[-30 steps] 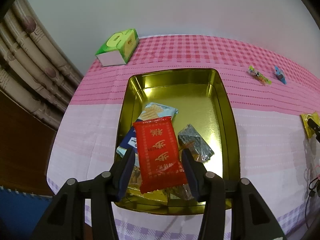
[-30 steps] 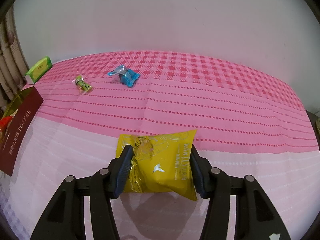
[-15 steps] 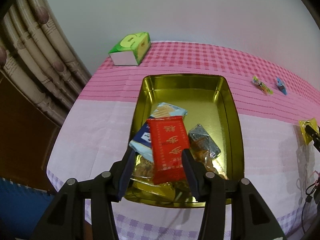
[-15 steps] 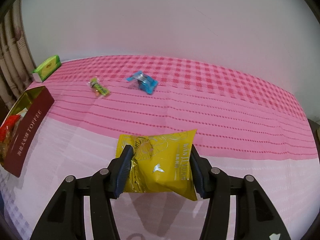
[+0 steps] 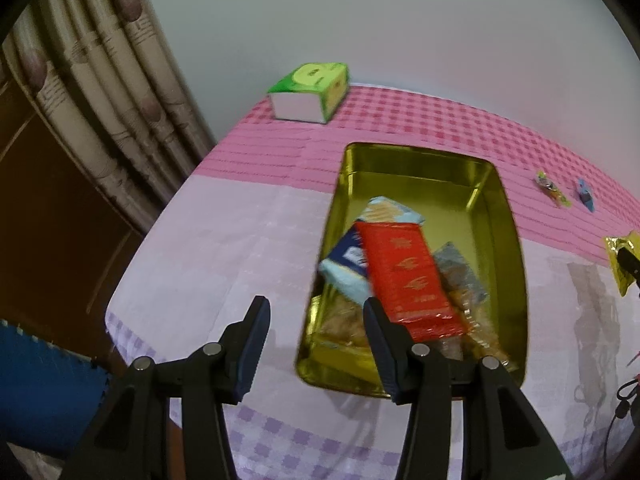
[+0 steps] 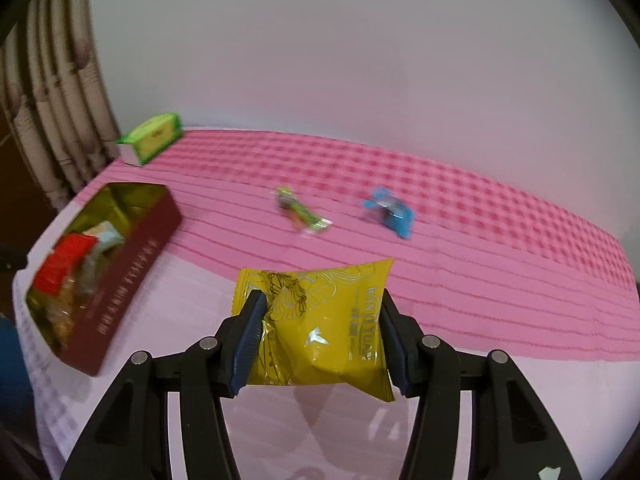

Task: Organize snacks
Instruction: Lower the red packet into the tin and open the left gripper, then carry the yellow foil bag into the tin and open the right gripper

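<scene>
A gold tin tray (image 5: 508,216) with a dark red outer wall (image 6: 132,276) sits on the pink cloth. A red packet (image 5: 408,276) lies in it on top of several other snacks. My left gripper (image 5: 316,320) is open and empty, above the cloth just left of the tray's near corner. My right gripper (image 6: 320,320) is shut on a yellow snack bag (image 6: 324,324) and holds it above the table, right of the tray. The bag also shows at the right edge of the left wrist view (image 5: 622,256). A green candy (image 6: 300,212) and a blue candy (image 6: 390,212) lie loose beyond it.
A green tissue box (image 5: 310,92) stands at the table's far left corner, also in the right wrist view (image 6: 152,140). Curtains (image 5: 92,92) hang left of the table. The table's front edge with purple checks (image 5: 280,440) is close below the left gripper.
The left gripper let go of the red packet, which now lies in the tray, and moved left and back. The right gripper carried the yellow bag leftward, toward the tray.
</scene>
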### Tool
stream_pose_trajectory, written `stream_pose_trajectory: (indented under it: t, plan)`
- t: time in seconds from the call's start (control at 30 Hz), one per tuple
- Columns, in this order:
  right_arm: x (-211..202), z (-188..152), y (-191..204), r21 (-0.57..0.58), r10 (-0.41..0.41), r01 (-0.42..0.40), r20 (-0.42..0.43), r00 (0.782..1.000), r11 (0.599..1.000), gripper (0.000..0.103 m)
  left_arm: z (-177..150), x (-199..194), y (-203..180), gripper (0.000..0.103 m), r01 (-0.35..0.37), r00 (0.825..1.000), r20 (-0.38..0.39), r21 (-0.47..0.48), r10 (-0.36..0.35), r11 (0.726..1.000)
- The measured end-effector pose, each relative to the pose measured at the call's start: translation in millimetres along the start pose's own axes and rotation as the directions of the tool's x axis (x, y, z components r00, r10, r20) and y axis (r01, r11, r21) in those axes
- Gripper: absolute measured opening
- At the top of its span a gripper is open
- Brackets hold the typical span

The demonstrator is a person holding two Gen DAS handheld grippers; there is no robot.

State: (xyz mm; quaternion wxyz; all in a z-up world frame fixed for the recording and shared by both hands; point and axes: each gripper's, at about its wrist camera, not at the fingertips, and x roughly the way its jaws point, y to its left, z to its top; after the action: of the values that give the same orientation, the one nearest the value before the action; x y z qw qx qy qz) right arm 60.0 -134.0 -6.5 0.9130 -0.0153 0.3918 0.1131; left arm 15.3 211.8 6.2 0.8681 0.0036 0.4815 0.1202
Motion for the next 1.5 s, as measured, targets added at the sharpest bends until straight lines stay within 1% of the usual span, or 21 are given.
stream_pose_trajectory:
  t: [0.1, 0.33, 0.53, 0.63, 0.77, 1.03, 1.5]
  plan:
    - [2, 5, 23, -0.025, 0.031, -0.031, 0.001, 1.000, 0.999, 0.050, -7, 2, 13, 0.056, -0.013, 1.000, -0.002, -0.029, 0.013, 0.999]
    - [6, 16, 88, -0.088, 0.123, -0.124, -0.016, 0.992, 0.988, 0.050, -20, 7, 36, 0.057, -0.033, 0.999, -0.014, -0.081, 0.032, 0.996]
    - [10, 21, 138, -0.141, 0.172, -0.174, -0.028, 0.985, 0.975, 0.050, -28, 15, 54, 0.058, 0.011, 1.000, -0.026, -0.149, -0.015, 0.989]
    - [12, 23, 158, -0.162, 0.186, -0.190, -0.034, 0.982, 0.968, 0.050, -28, 18, 64, 0.058, 0.002, 0.999, -0.038, -0.178, -0.008, 0.984]
    - [17, 23, 172, -0.170, 0.194, -0.198, -0.044, 0.980, 0.965, 0.050, -28, 17, 73, 0.061, -0.011, 1.000, -0.027, -0.205, 0.006, 0.979]
    - [37, 26, 193, -0.155, 0.195, -0.203, -0.063, 0.979, 0.967, 0.050, -28, 15, 70, 0.061, -0.020, 1.000, -0.024, -0.186, 0.016, 0.982]
    - [56, 27, 205, -0.164, 0.184, -0.197, -0.092, 0.979, 0.967, 0.051, -28, 18, 71, 0.061, -0.026, 0.999, -0.041, -0.197, 0.018, 0.980]
